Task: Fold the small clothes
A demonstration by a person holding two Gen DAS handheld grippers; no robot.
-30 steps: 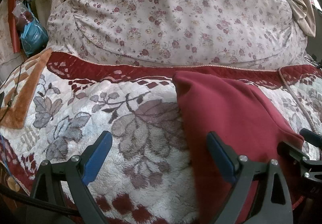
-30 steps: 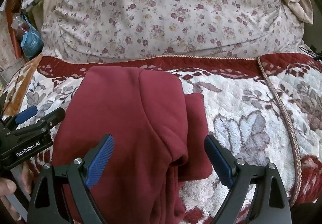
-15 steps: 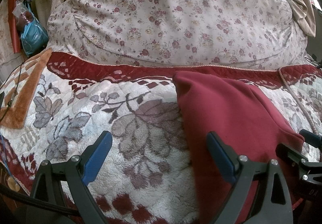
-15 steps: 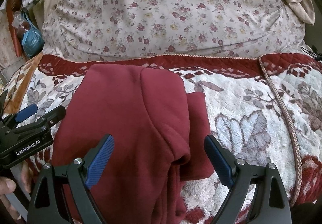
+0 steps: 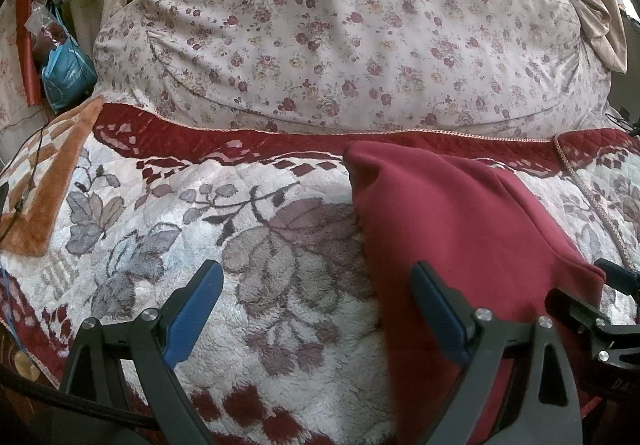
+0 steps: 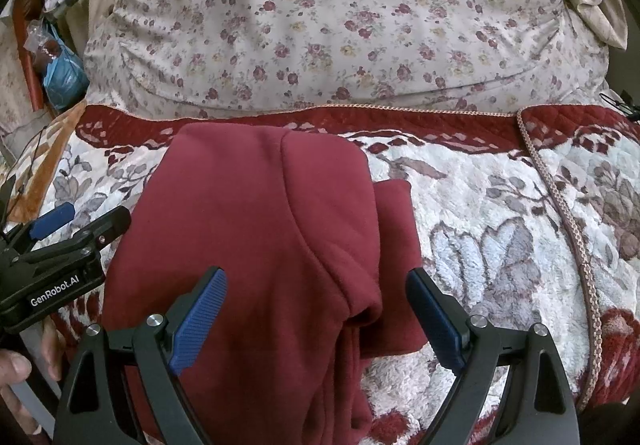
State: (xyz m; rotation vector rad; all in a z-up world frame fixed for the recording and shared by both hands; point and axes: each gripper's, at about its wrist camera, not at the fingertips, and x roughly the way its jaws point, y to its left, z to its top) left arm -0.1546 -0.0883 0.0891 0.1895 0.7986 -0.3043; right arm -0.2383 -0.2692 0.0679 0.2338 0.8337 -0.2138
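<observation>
Floral pillow (image 5: 344,45) behind plush leaf-patterned blanket (image 5: 256,245).

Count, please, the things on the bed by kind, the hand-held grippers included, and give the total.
Dark red garment: 1
Flowered pillow: 1
Plush blanket with leaf pattern: 1
Hand-held grippers, both open: 2, the left hand-held gripper and the right hand-held gripper
Total: 5

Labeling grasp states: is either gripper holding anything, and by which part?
Nothing held. The left gripper and the right gripper are both open above the dark red garment, which lies on the floral blanket.
</observation>
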